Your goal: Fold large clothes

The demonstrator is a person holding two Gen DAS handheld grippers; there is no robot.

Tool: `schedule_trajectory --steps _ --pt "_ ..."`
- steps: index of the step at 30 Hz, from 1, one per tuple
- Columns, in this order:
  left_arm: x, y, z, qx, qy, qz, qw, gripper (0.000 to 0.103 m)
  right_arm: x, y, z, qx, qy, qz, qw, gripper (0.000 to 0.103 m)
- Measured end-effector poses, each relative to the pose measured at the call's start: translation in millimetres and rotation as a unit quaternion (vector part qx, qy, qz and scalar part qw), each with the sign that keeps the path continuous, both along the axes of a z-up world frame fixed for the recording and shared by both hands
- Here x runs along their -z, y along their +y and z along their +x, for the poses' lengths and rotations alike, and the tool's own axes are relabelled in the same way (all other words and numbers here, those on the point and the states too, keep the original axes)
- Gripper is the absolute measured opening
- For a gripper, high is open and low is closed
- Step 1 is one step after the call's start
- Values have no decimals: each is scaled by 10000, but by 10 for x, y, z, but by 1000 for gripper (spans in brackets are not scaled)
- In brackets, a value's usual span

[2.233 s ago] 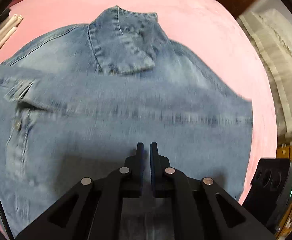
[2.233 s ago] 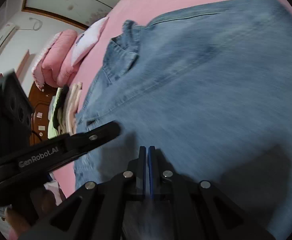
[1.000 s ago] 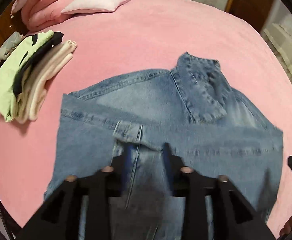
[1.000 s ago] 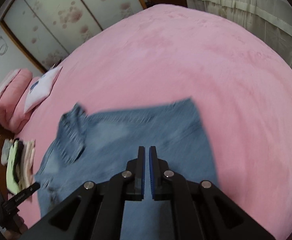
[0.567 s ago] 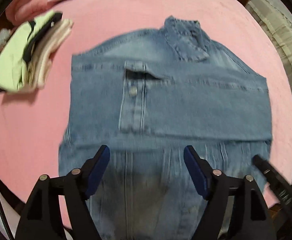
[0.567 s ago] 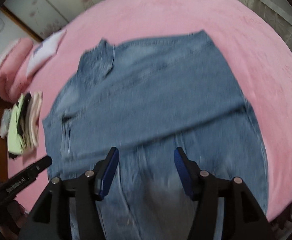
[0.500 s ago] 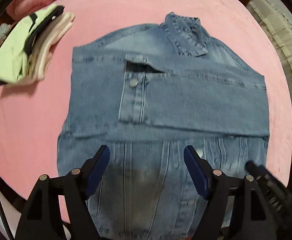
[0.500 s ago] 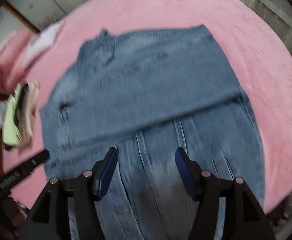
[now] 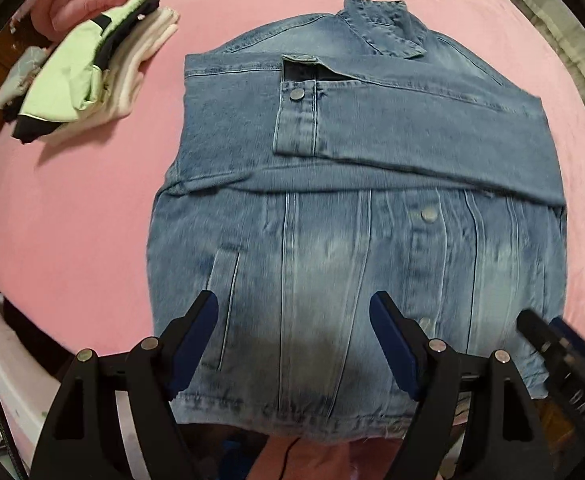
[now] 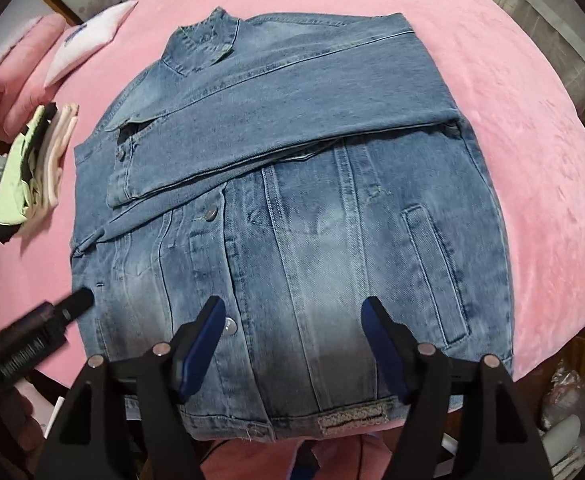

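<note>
A blue denim jacket (image 9: pixel 372 140) (image 10: pixel 292 120) lies front up on the pink bed cover (image 9: pixel 72 220), collar (image 9: pixel 384 24) far, hem at the near bed edge. Both sleeves are folded across the chest, with a buttoned cuff (image 9: pixel 296 120) on top. Above the lower left front, my left gripper (image 9: pixel 292 300) (image 10: pixel 72 304) stands open and holds nothing. My right gripper (image 10: pixel 292 304) (image 9: pixel 552 340) hovers over the lower right front. Its jaws are opening, and only the flat jacket shows below them.
A stack of folded clothes (image 9: pixel 92 68) (image 10: pixel 32 160) sits on the bed to the jacket's left. Pillows (image 10: pixel 84 40) lie at the far left. A striped curtain (image 10: pixel 552 12) hangs beyond the bed's right side. Bare pink cover (image 10: pixel 532 120) surrounds the jacket.
Both grippers went from shut to open and drew back from the chest towards the hem. A sleeve now lies flat across the chest.
</note>
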State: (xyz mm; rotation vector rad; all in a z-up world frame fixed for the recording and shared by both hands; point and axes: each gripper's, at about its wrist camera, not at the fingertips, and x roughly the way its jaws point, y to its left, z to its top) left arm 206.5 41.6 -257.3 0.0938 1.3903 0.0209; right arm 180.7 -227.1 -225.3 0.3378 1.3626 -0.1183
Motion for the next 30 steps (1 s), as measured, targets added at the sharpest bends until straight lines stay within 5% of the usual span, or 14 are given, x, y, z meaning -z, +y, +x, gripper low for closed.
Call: schedule_trajectory --steps 8,16,22,26,30 --pt "-106 -87 -676 -198 -254 -157 9994 78 -96 -92 -489 -81 -384 250 9989 74" --pt "211 88 -1297 -433 -534 450 9966 84 227 -471 -1277 228 -468 253 9983 74" --pt "604 512 -1620 -1074 -409 108 9933 84 575 -920 -1786 1048 -760 885 9876 74" --pt "785 774 -1763 -1520 -366 -329 9872 84 758 -1190 -1964 1828 -989 1352 9688 74" --pt "909 1017 -1872 -1983 -414 -980 9744 84 886 -1359 -1954 2253 -995 1050 9635 74"
